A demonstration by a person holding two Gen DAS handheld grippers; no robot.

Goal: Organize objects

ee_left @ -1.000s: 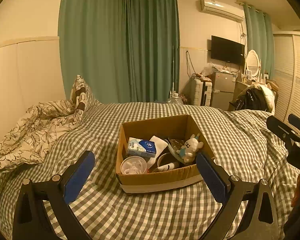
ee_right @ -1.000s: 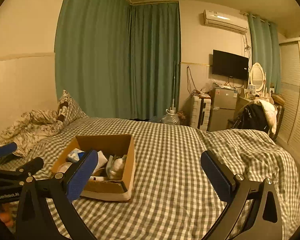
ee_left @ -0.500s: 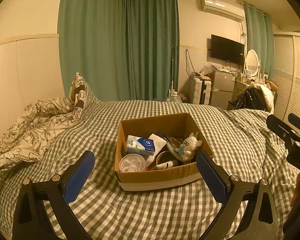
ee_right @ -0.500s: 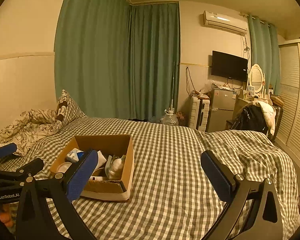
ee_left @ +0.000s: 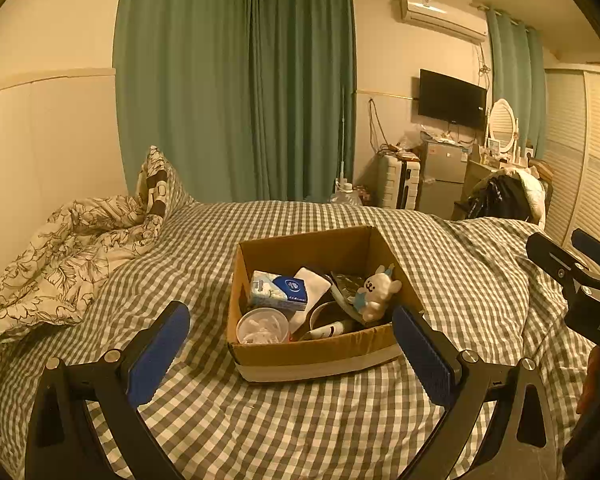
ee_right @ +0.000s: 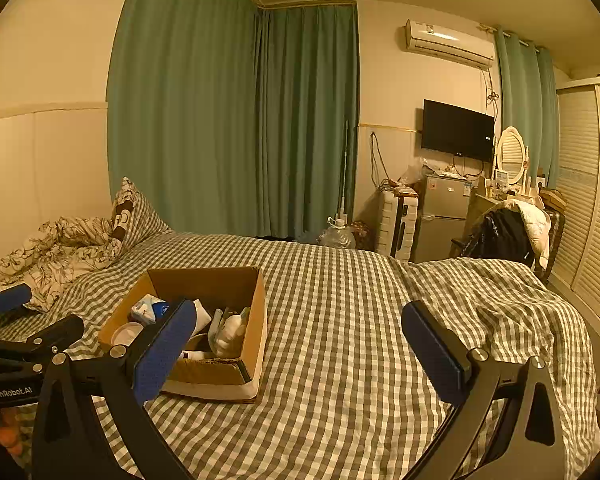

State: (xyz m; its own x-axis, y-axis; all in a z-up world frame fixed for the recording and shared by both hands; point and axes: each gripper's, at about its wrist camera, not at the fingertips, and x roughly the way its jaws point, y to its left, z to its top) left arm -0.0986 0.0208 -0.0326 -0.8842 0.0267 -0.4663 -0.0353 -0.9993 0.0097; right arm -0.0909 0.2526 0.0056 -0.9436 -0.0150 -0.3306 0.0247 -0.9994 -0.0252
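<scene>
An open cardboard box [ee_left: 320,354] sits on the checked bed cover; it also shows in the right wrist view [ee_right: 256,320]. It holds a blue-and-white tissue pack [ee_left: 278,291], a white plush rabbit [ee_left: 377,291], a round white lidded tub [ee_left: 262,326], a white cloth [ee_left: 312,285] and a tube [ee_left: 328,330]. My left gripper [ee_left: 290,354] is open and empty, just in front of the box. My right gripper [ee_right: 296,348] is open and empty, to the right of the box over bare cover.
A crumpled floral duvet [ee_left: 60,256] and a pillow [ee_left: 156,188] lie at the left of the bed. Green curtains [ee_left: 236,88] hang behind. A small fridge [ee_left: 442,176], a TV [ee_left: 452,98] and a clothes-laden chair [ee_left: 504,200] stand at the right beyond the bed.
The left wrist view has tilted slightly, so the box sits a little lower and further left in it. Both grippers stay open and empty.
</scene>
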